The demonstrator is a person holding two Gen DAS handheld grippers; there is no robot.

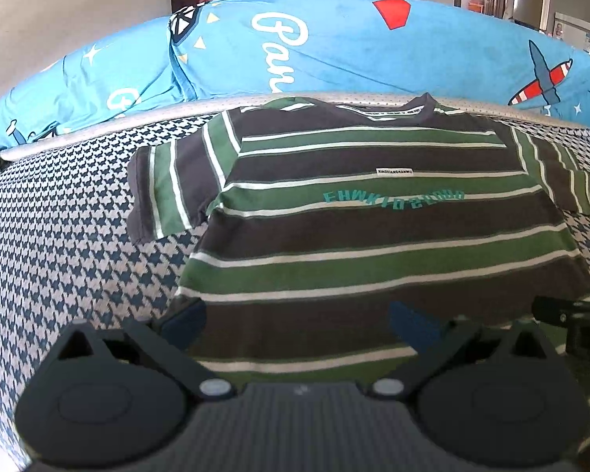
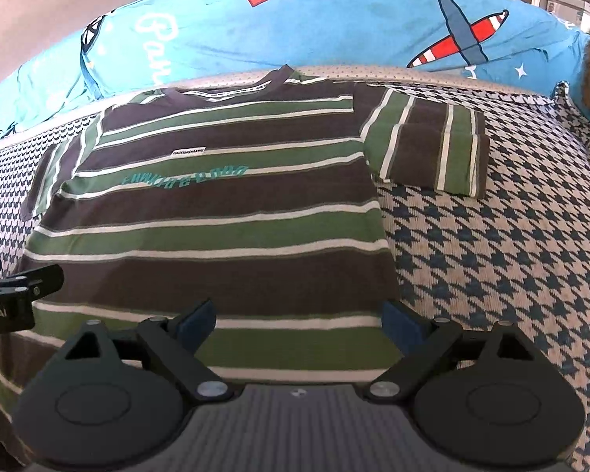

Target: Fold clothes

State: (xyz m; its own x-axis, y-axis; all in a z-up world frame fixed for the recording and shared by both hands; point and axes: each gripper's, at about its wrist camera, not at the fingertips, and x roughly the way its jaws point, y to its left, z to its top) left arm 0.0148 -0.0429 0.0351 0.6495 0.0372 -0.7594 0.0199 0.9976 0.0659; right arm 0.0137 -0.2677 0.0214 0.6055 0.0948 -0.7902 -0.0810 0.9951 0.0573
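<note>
The striped T-shirt (image 1: 373,236) lies flat, collar at twelve o'clock, ready for folding. The left gripper (image 1: 295,324) and right gripper (image 2: 299,320) hang over its hem, jaws apart, probably touching nothing.

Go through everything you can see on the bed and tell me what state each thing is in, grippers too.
Striped T-shirt: spread flat, front up, not yet folded, both sleeves out.
Left gripper: open, over the shirt's bottom part, nothing between its fingers.
Right gripper: open, over the shirt's bottom part, holding nothing.
Houndstooth bed cover: smooth, lying flat under the shirt.
Blue quilt: bunched along the far edge.
</note>
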